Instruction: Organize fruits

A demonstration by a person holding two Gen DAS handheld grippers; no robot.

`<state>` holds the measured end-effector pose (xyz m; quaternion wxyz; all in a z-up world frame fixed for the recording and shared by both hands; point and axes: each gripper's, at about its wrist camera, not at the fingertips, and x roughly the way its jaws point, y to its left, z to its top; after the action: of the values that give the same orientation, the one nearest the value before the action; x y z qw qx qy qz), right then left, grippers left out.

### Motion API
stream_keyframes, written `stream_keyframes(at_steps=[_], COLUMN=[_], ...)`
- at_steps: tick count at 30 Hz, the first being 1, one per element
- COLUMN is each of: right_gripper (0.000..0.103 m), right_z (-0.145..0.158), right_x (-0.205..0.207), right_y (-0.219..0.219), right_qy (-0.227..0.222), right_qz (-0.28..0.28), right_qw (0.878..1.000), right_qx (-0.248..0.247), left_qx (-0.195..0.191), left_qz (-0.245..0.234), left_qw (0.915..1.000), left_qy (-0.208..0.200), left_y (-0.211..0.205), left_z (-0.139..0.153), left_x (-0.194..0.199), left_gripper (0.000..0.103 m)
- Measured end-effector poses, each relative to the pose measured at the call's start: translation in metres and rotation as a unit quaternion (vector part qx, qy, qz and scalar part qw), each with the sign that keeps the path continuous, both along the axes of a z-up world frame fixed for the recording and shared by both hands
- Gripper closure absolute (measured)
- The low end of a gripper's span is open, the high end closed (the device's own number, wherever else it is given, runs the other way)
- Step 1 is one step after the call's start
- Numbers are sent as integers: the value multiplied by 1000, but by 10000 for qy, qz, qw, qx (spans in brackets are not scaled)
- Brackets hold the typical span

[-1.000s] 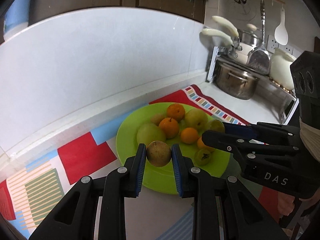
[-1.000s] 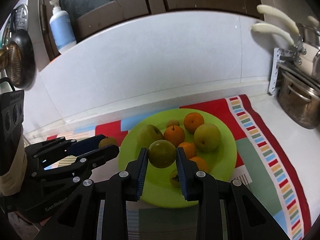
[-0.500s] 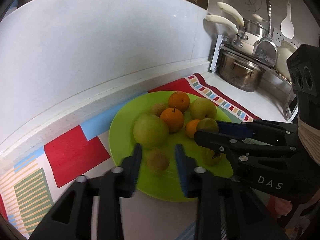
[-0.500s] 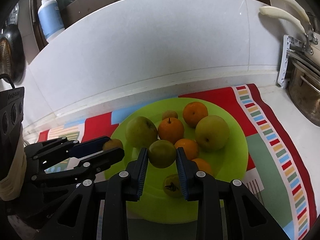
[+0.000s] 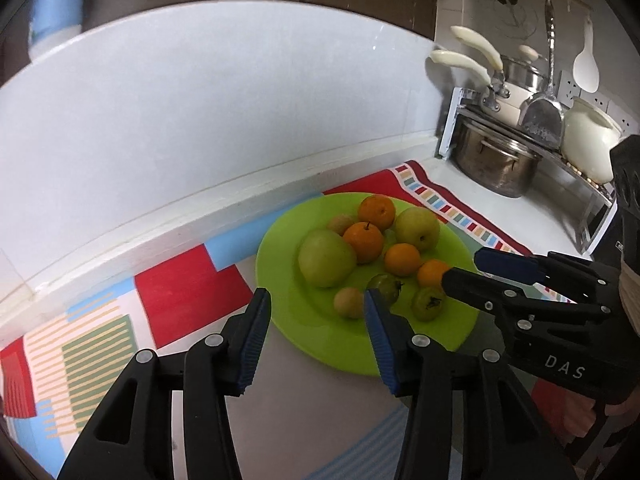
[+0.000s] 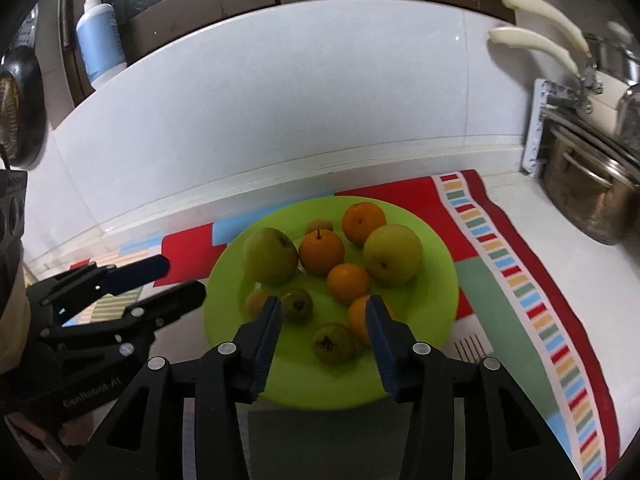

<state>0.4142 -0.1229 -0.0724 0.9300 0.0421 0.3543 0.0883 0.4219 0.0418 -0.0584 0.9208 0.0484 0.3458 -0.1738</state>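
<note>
A green plate [image 5: 288,320] [image 6: 436,292] on a patchwork mat holds several fruits: oranges, two large green pears, small brown and green fruits. My left gripper [image 5: 316,312] is open and empty at the plate's near left rim; a small brown fruit [image 5: 349,302] [image 6: 256,302] lies just beyond its right finger. My right gripper [image 6: 324,314] is open and empty over the plate's near side; a small green fruit [image 6: 297,305] [image 5: 386,287] lies on the plate by its left finger. Each gripper shows in the other's view, the right [image 5: 468,276], the left [image 6: 180,280].
A white tiled wall [image 5: 200,120] runs behind the plate. A steel pot [image 5: 494,162] [image 6: 588,196] and rack with pans stand at the right. A soap bottle [image 6: 100,40] sits on the ledge at upper left. The colourful mat [image 6: 520,280] covers the counter.
Both grippers opened and let go of their fruits: the brown fruit and the small green fruit now lie on the plate. Both grippers drew back slightly.
</note>
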Motion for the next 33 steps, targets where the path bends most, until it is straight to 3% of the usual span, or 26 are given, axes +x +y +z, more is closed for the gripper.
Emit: stream_keyframes(at_steps=[7,12,17,26,33], right_gripper=[51,33,27,18,16], right_z=[24,44,60,85,94], right_x=[-40,-79,-114,-174,-216], right_y=[-3,-4,-3,-8,-19], right_qy=[-165,-350,-543,-902,-1016], right_qz=[-138,-249,-401,-574,-455], right_qw=[9998,9991,9976,9940,9935], right_qx=[-24,-42,-183,-233,-247], left_qx=[85,121,75,132,90], left_qz=[232,462,506,625,833], left_qw=[9990,9966,9949,9910,9887], left_qy=[-381,-665,-865,-1175,-1242], left_y=[3,6,9,5,-3], left_z=[29,47,63,84,92], left_x=[-44,-83,-118,-180,-225], left_gripper=[47,31,17,9,6])
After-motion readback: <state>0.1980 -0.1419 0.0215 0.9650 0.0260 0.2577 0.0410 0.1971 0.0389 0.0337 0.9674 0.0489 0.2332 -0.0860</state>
